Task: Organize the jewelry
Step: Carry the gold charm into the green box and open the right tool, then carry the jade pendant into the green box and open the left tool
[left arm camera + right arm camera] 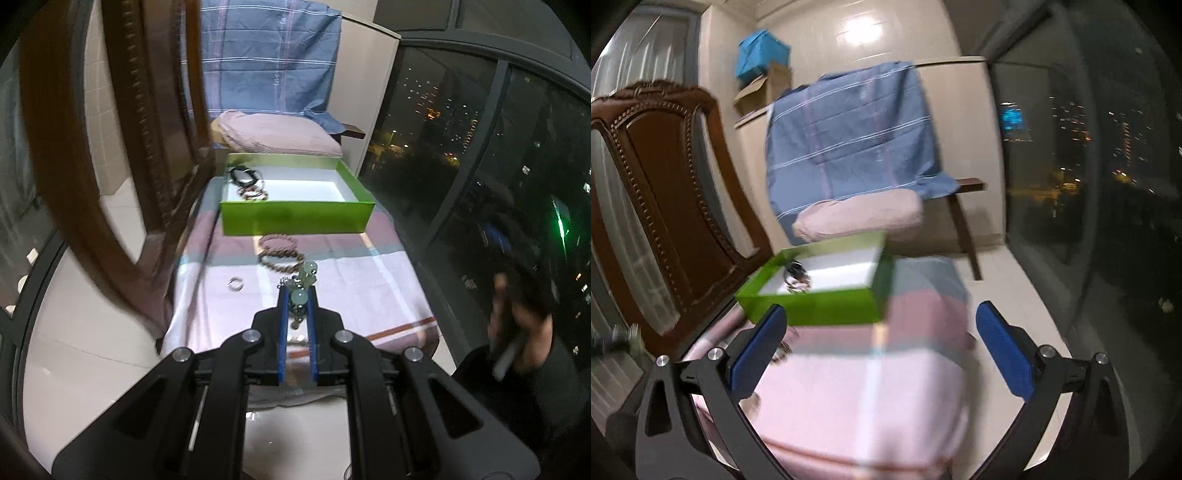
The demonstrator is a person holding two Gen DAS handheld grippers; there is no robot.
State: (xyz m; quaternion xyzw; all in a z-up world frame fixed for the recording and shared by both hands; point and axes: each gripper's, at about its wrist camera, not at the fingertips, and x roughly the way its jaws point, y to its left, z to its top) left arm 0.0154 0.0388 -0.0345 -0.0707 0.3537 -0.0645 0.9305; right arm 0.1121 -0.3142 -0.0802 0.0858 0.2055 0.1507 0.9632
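Left tool (298,295) is clamped tight on a pale green bead bracelet (301,291), lifted off the striped cloth, with two brown bead bracelets (280,254) lying just ahead of its tips and a small ring (235,283) off to its left. Beyond those sits the green box (295,218), a few bracelets already in its far-left corner. Right tool (877,345) has its blue pads spread wide with nothing between them, the green box (820,306) ahead and slightly left.
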